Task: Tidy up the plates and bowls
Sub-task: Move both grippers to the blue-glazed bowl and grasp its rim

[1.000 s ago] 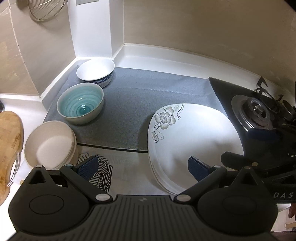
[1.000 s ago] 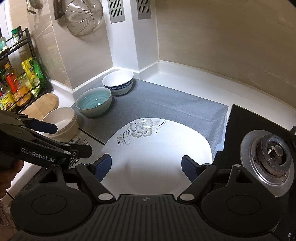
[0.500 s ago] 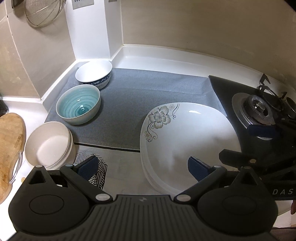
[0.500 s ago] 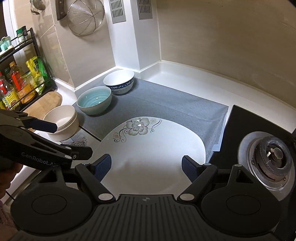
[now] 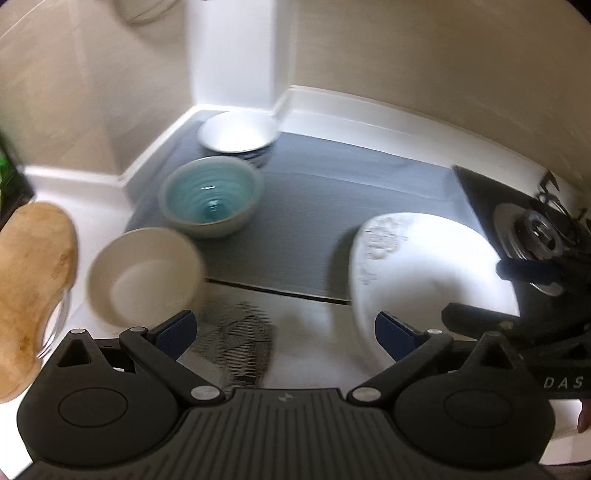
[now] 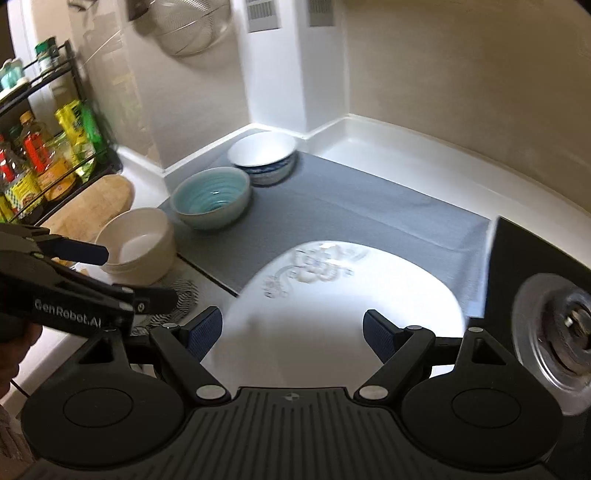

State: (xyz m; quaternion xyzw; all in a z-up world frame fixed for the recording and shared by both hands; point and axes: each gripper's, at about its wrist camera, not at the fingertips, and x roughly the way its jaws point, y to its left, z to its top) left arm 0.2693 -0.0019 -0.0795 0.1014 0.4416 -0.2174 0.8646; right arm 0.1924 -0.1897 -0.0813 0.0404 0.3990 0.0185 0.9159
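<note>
A white floral plate lies on the grey mat, also in the left wrist view. A teal bowl, a white bowl with blue rim and cream bowls stand in a line on the left. My left gripper is open and empty above a striped cloth. My right gripper is open and empty above the plate's near edge. The view is blurred by motion.
A gas burner on a black hob is at the right. A wooden cutting board lies at the left. A rack of bottles stands at far left. A strainer hangs on the wall.
Both grippers have swung to the left; the bowls now sit nearer the middle of both views. Both stay open. The plate and bowls have not moved.
</note>
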